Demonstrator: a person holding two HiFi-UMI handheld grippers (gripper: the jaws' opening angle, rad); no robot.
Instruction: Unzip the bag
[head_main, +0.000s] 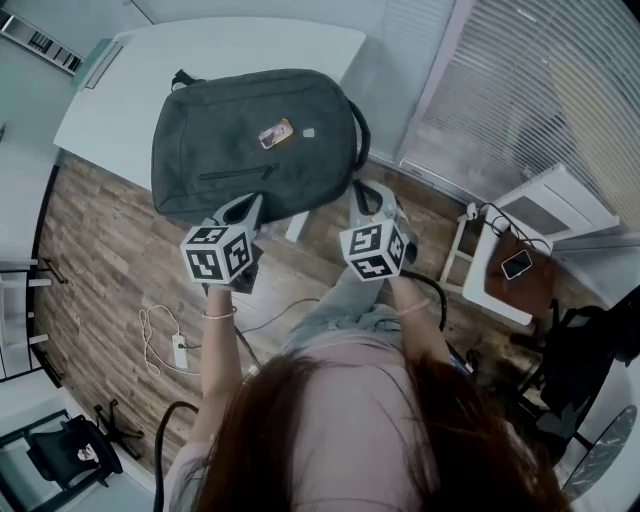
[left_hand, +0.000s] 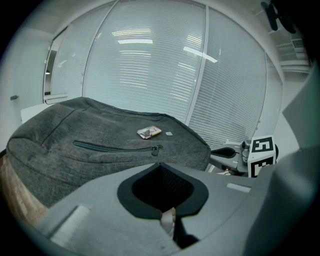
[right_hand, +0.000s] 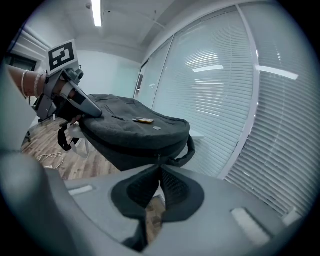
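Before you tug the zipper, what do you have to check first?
1. Dark grey fabric backpack resting on the white table: ok.
2. Small zipper pull pinched in the right fingers: ok.
3. Left fingers holding the backpack's near edge steady: cannot tell.
4. Small shiny packet on top safe from sliding off: cannot tell.

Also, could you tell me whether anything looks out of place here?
The bag hangs well over the table's near edge, so it could slip off. A small wrapper-like scrap lies on top of it.
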